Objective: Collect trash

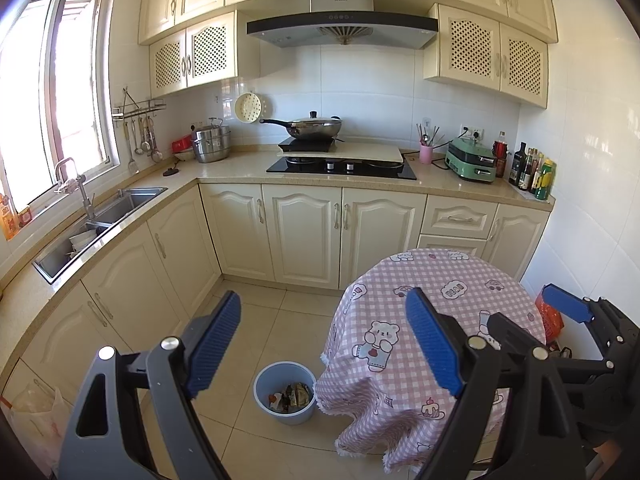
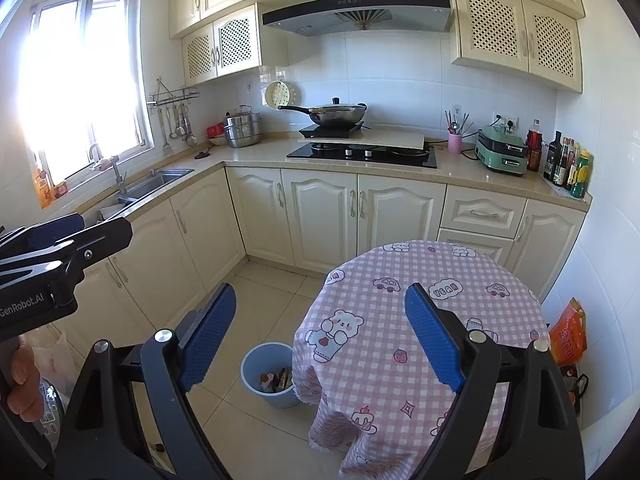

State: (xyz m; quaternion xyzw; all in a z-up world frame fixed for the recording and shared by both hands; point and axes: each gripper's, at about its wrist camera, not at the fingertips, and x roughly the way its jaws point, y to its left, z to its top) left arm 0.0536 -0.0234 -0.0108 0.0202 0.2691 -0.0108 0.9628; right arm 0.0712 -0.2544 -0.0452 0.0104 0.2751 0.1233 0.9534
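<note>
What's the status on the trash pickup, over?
Left gripper open, empty. Right gripper open, empty. Blue bin holds trash, beside the table. Nothing in the way.

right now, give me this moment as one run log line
left hand-held gripper: open, empty | right hand-held gripper: open, empty | bin: on floor beside table, trash inside

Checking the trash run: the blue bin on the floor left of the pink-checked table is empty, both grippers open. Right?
Not quite: the blue bin already holds wrappers, as the left wrist view shows. It does stand left of the pink-checked table, and the left gripper and right gripper are open.
</note>
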